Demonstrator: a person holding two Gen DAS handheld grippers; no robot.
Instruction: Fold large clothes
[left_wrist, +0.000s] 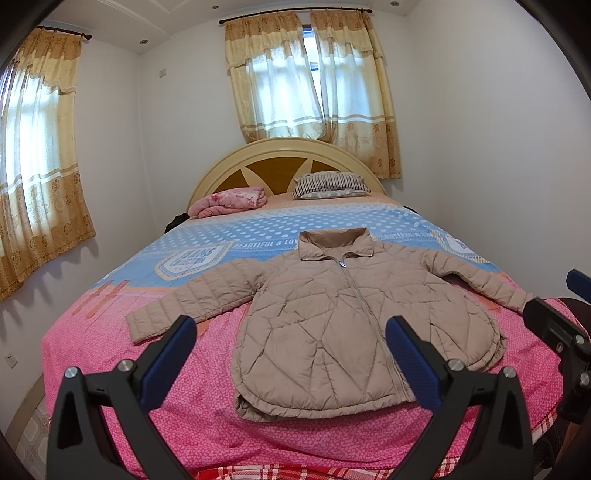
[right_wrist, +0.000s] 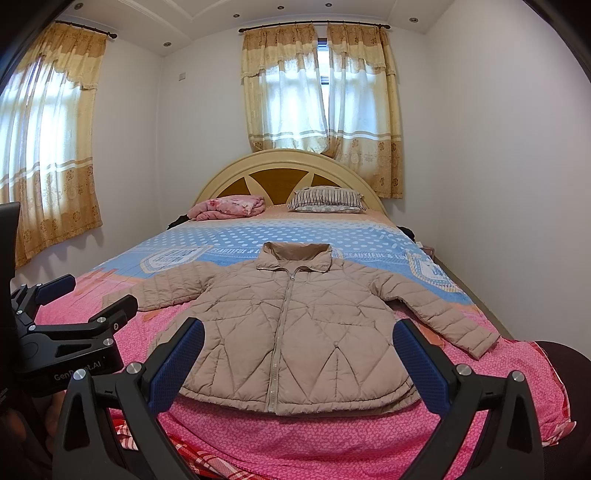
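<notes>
A beige quilted jacket (left_wrist: 332, 317) lies flat and zipped on the bed, collar toward the headboard, both sleeves spread out; it also shows in the right wrist view (right_wrist: 291, 328). My left gripper (left_wrist: 291, 354) is open and empty, held above the foot of the bed before the jacket's hem. My right gripper (right_wrist: 299, 358) is open and empty, also before the hem. The right gripper shows at the right edge of the left wrist view (left_wrist: 554, 314); the left gripper shows at the left of the right wrist view (right_wrist: 85, 299).
The bed has a pink and blue patterned cover (left_wrist: 147, 369). A folded pink blanket (left_wrist: 229, 201) and a striped pillow (left_wrist: 328, 184) lie by the arched headboard (left_wrist: 221, 166). White walls stand close on both sides. Curtained windows (left_wrist: 314, 81) are behind and left.
</notes>
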